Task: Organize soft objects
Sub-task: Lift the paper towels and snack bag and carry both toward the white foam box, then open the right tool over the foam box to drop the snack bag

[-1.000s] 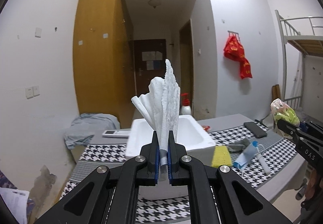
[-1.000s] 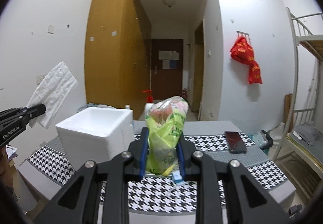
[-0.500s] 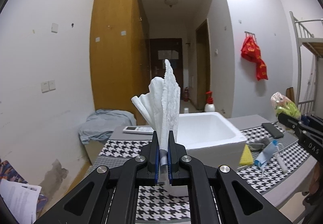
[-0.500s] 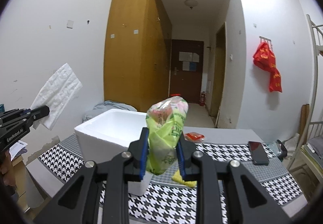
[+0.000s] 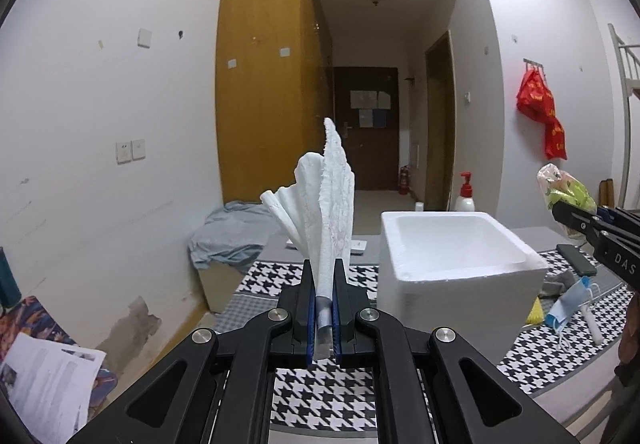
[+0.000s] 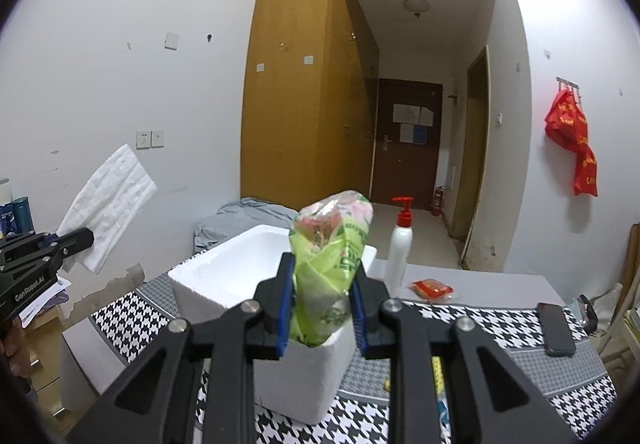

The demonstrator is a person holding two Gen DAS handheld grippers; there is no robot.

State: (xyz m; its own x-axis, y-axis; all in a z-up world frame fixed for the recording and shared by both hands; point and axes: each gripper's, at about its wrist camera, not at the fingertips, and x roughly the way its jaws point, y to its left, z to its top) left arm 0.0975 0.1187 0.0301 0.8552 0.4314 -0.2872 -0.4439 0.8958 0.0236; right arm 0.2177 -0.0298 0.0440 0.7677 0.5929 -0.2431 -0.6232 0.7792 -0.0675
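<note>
Carrying in progress: left gripper (image 5: 324,284) clenching white cloth (image 5: 320,204) at frame center, right gripper (image 6: 322,308) grasping green bag (image 6: 330,244) before empty foam box (image 5: 452,256) on desk (image 5: 320,384); mask (image 5: 568,304), sponge remaining lower right.

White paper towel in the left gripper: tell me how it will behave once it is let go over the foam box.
The white paper towel fans out above the left gripper, so it is probably light and floppy. Its pleats stand without drooping, so it may hold some creases. Released over the foam box, it would likely drift, not drop straight.
</note>
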